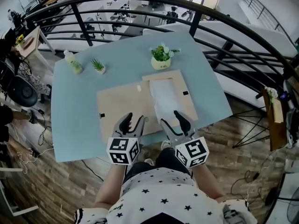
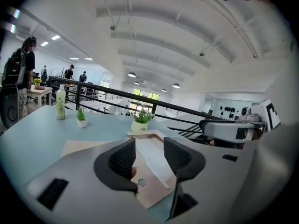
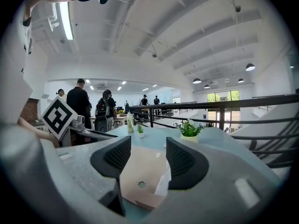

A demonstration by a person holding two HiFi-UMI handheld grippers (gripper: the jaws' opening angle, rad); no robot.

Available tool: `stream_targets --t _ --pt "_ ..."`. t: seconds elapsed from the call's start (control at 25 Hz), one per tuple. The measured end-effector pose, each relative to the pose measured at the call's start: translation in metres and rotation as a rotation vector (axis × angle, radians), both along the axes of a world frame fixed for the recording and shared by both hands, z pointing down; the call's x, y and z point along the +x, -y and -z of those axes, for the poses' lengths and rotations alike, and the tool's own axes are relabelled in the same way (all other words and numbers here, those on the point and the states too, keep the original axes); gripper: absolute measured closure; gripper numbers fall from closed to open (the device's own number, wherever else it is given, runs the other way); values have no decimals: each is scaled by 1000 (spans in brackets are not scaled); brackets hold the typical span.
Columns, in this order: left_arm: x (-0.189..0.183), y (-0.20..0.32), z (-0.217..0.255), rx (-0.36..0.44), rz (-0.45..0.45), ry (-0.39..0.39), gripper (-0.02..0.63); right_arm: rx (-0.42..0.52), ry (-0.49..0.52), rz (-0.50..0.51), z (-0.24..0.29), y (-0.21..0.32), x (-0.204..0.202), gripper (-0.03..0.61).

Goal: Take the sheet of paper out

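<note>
A tan paper envelope (image 1: 124, 108) lies flat on the light blue table (image 1: 74, 120), and a white sheet of paper (image 1: 164, 99) rests on its right half. My left gripper (image 1: 131, 122) hovers open over the envelope's front edge. Just right of it, my right gripper (image 1: 174, 119) is open at the sheet's near end. In the left gripper view the sheet (image 2: 152, 155) and the envelope (image 2: 150, 192) show between the open jaws of the left gripper (image 2: 149, 160). The right gripper view shows the envelope (image 3: 140, 169) and the sheet's edge (image 3: 163, 185) beyond the open right gripper (image 3: 148, 161). Neither gripper holds anything.
At the table's far side stand a leafy plant in a white pot (image 1: 161, 58), a small green plant (image 1: 98, 66) and a pale bottle (image 1: 74, 63). A black curved railing (image 1: 140, 1) runs behind the table. The table's front edge is right below the grippers.
</note>
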State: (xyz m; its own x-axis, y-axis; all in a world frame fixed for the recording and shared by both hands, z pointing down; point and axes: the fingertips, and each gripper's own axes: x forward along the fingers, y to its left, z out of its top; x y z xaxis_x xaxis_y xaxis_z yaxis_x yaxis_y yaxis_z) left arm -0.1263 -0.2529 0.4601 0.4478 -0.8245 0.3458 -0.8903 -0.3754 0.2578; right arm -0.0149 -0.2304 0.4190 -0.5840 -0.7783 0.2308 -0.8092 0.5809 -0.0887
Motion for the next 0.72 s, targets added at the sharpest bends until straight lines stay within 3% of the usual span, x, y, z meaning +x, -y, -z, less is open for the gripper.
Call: stream_targets --t 0.72 --pt "43 77 -54 -112 -6 53 430 -27 5 30 -20 74 36 357"
